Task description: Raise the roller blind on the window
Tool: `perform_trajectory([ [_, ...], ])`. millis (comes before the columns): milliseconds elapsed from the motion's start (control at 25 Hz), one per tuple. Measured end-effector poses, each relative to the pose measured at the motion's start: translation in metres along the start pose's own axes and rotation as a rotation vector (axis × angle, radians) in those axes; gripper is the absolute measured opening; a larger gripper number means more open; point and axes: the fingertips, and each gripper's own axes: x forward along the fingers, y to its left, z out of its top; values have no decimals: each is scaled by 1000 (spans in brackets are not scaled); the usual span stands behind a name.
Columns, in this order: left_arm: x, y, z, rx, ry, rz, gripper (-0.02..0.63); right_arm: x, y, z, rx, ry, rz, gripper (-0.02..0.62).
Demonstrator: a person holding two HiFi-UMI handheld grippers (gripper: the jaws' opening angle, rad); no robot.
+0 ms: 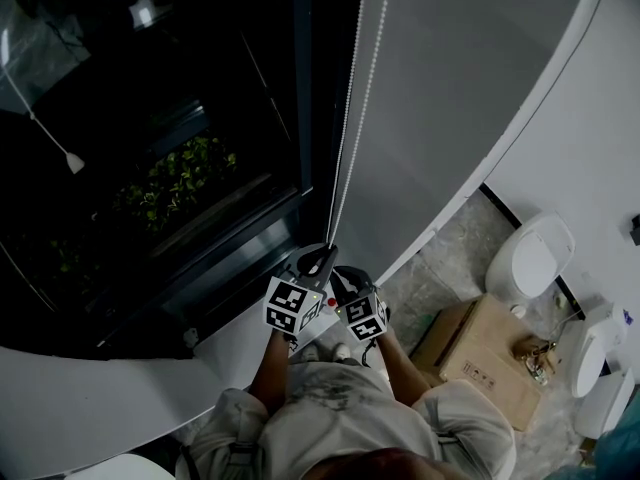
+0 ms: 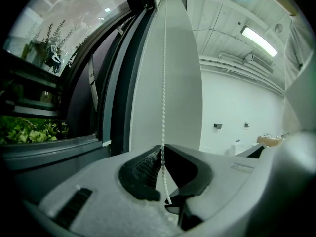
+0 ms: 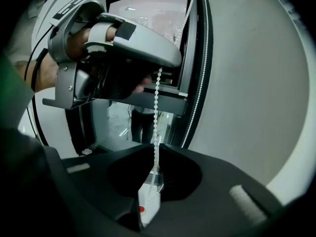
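The grey roller blind (image 1: pixel 450 88) hangs beside the dark window (image 1: pixel 150 168), and its white bead chain (image 1: pixel 348 118) runs down in two strands to my grippers. My left gripper (image 1: pixel 318 260) is shut on one strand, the beads pinched between its jaws (image 2: pixel 162 152). Just below it, my right gripper (image 1: pixel 343 280) is shut on the same strand (image 3: pixel 156 154). A clear plastic piece with a red dot (image 3: pixel 148 201) hangs at the chain's lower end. In the right gripper view the left gripper (image 3: pixel 162 62) sits directly above, held by a hand.
A white sill (image 1: pixel 120 388) runs under the window. A thin cord with a white knob (image 1: pixel 74 163) hangs at the left, with green plants (image 1: pixel 180 178) behind the glass. A cardboard box (image 1: pixel 480 353) and white toilets (image 1: pixel 530 258) stand on the floor to the right.
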Motion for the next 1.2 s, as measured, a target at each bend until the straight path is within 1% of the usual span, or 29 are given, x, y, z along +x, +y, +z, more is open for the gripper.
perform_trajectory([
  [200,-1,3,1,-6,-5,11,65,-5,-3,4,-9,1,-6,65],
  [280,-2,4,2,-6,-4,18,71,-8,-5,5,-9,-1,-14,74],
  [400,-5,7,3,-2,-7,31,67,-15,-10,12,-5,-18,-27,78],
  [480,-8,9,3,1,-14,46,47,-21,-15,20,-6,-42,-46,66],
  [560,-12,11,5,5,-25,62,17,-30,-20,33,-5,-81,-67,22],
  [600,-14,12,7,7,-30,67,5,-35,-23,42,-4,-105,-74,11],
  [920,-33,15,34,36,-91,91,5,-87,-39,124,56,-329,-74,9],
  [1080,-43,14,47,42,-123,99,5,-108,-43,150,80,-418,-57,8],
  [1200,-49,11,53,44,-139,100,5,-117,-44,161,81,-463,-54,8],
])
